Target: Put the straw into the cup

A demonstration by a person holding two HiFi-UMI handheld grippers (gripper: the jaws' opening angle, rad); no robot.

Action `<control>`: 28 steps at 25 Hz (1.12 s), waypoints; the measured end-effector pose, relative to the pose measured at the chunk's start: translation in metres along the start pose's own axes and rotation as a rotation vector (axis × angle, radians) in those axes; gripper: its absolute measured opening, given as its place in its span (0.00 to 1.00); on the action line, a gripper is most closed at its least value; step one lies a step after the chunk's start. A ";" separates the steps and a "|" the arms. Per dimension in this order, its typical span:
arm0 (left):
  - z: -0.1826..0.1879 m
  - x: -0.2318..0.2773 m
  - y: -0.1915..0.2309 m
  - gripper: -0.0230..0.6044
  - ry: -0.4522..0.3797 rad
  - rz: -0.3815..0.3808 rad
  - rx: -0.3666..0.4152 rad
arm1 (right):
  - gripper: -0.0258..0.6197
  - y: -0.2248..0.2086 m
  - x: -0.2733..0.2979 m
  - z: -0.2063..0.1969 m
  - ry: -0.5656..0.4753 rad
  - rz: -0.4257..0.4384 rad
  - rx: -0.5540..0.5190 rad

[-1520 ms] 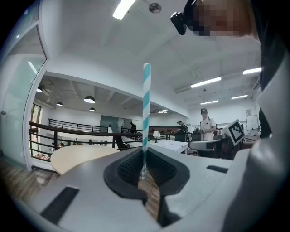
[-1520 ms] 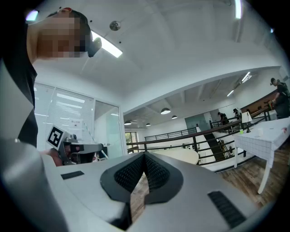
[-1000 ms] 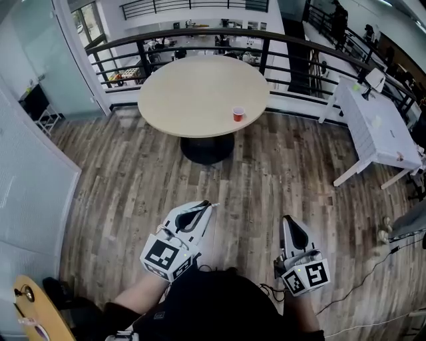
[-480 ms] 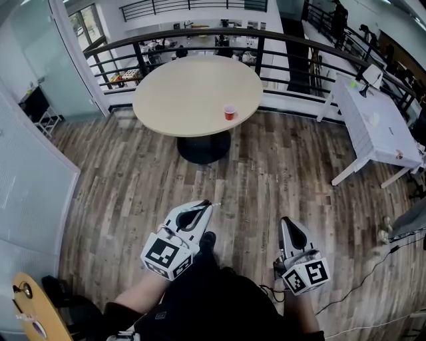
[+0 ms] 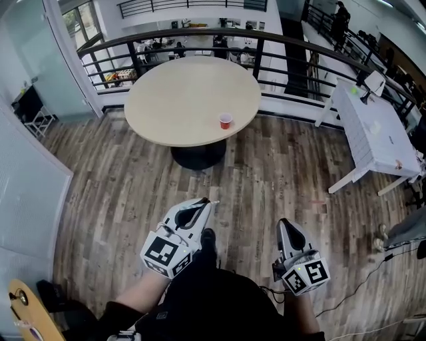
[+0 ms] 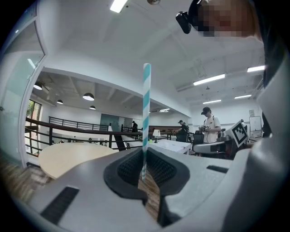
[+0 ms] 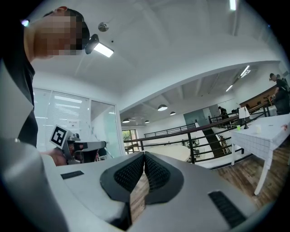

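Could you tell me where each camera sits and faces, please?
Head view: on the head, steeply down at table and cup; arms, left gripper, right gripper show.
Left gripper view: on it, level along jaws shut on straw.
Right gripper view: on it, level along shut empty jaws.
Both gripper views share the table and railing.

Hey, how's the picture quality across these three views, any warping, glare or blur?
Head view: sharp and evenly lit, though the railing bows from wide-angle warping. Left gripper view: heavy fisheye with dark corners, the straw crisp, the ceiling light blown out. Right gripper view: same fisheye, with a light strip glaring.
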State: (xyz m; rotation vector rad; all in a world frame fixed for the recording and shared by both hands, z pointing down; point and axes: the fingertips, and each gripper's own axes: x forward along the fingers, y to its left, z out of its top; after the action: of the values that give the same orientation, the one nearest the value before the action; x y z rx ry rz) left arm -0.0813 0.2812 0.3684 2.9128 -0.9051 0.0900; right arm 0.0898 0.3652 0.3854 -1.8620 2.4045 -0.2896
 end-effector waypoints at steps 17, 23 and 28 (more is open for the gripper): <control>0.026 0.104 0.173 0.08 -0.006 0.022 -0.002 | 0.07 -0.044 0.215 0.028 0.026 0.036 0.032; 0.029 0.134 0.211 0.08 0.010 0.021 -0.003 | 0.07 -0.054 0.263 0.023 0.068 0.046 0.060; 0.021 0.169 0.243 0.08 0.023 0.046 -0.032 | 0.07 -0.081 0.307 0.017 0.096 0.058 0.067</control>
State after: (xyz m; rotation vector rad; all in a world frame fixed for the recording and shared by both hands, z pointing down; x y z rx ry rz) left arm -0.0800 -0.0155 0.3786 2.8560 -0.9611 0.1106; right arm 0.0918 0.0475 0.3992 -1.7860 2.4727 -0.4589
